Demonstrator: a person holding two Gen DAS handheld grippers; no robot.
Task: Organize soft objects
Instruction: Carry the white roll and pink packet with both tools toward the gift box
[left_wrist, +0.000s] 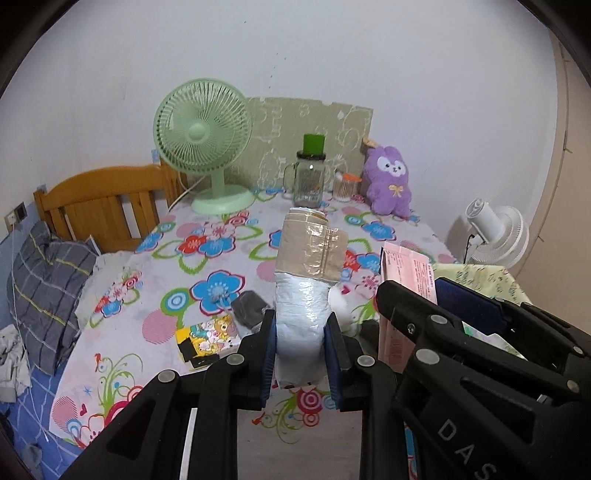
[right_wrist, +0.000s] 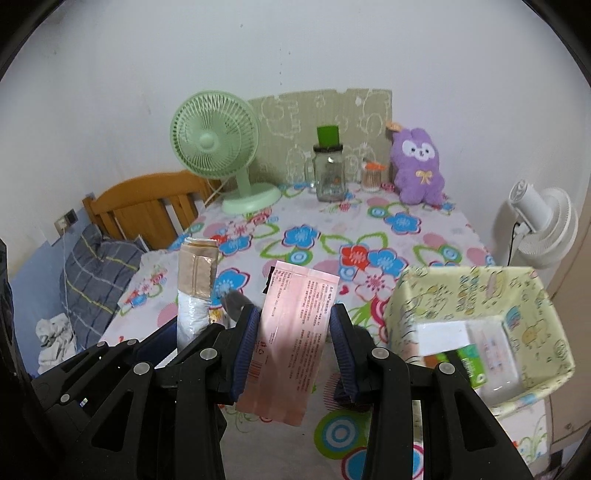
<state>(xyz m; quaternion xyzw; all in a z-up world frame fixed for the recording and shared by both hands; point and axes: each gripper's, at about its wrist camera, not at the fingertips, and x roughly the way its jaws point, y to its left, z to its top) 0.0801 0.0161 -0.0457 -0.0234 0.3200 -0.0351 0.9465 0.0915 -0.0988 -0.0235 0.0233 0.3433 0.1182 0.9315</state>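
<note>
We had the left gripper (left_wrist: 300, 345) clamped on a white padded package (left_wrist: 301, 295) wrapped in brown tape at its far end, held upright above the flowered tablecloth (left_wrist: 207, 258). The right gripper (right_wrist: 295, 350) was clamped on a pink flat packet (right_wrist: 295, 332), also raised off the table, just left of the yellow patterned fabric bin (right_wrist: 480, 295), which held a few packs. At the far edge stood a green desk fan (left_wrist: 203, 147), a glass jar with a green lid (left_wrist: 309, 173) and a purple plush bunny (left_wrist: 389, 181)
</note>
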